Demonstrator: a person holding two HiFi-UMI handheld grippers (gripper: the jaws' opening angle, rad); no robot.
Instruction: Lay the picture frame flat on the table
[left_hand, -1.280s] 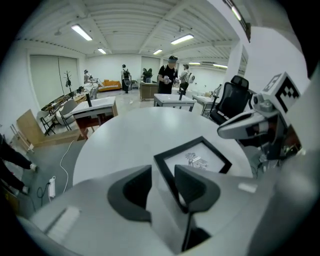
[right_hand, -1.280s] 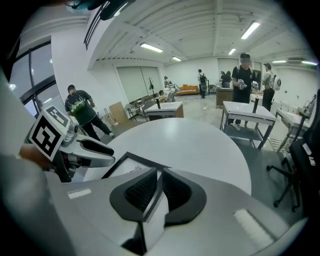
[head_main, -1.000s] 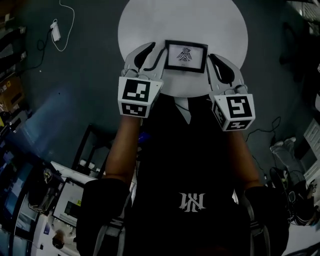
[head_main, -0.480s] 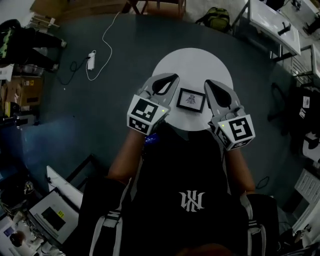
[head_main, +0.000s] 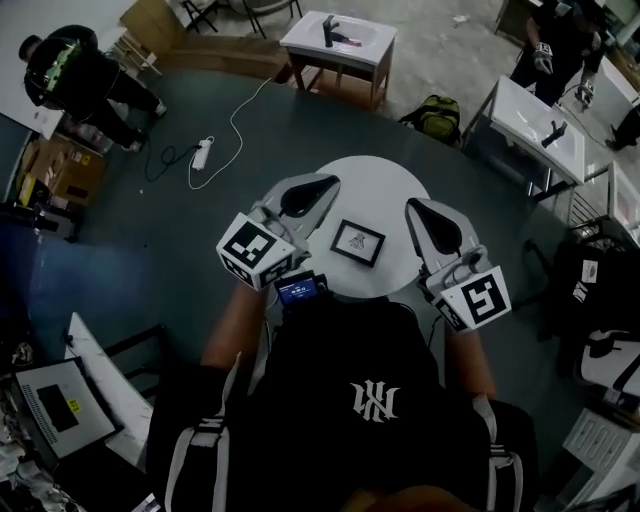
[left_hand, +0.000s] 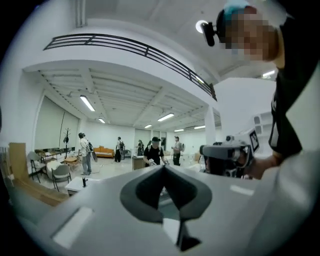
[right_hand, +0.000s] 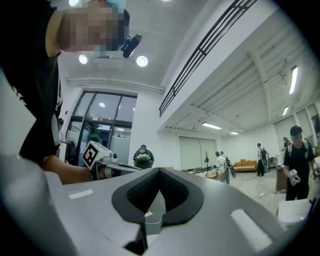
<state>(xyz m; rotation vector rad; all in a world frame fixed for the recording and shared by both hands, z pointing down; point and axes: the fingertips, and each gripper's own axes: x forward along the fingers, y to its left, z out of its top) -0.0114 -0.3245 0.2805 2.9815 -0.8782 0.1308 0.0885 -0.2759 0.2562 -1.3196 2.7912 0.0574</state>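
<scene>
Now the picture frame lies flat, both grippers shut and empty

Far at the left of the head view, a person in dark clothes stands on the floor. A white power strip with its white cable lies on the floor close by.

Next comes the left gripper. Its two jaws are pressed together at the tips and nothing is between them. Its own view looks out across the big hall, not down at the surface.

The picture frame is in the middle, between the two grippers as the head view shows them. It has a dark border and a light picture, and it lies flat on the round white surface, near the edge on the holder's side. No gripper touches it.

At the right is the right gripper. Its jaws are also closed tip to tip, with nothing held, and its view too looks across the hall. Beyond the surface, a yellow-green backpack sits on the floor.
</scene>
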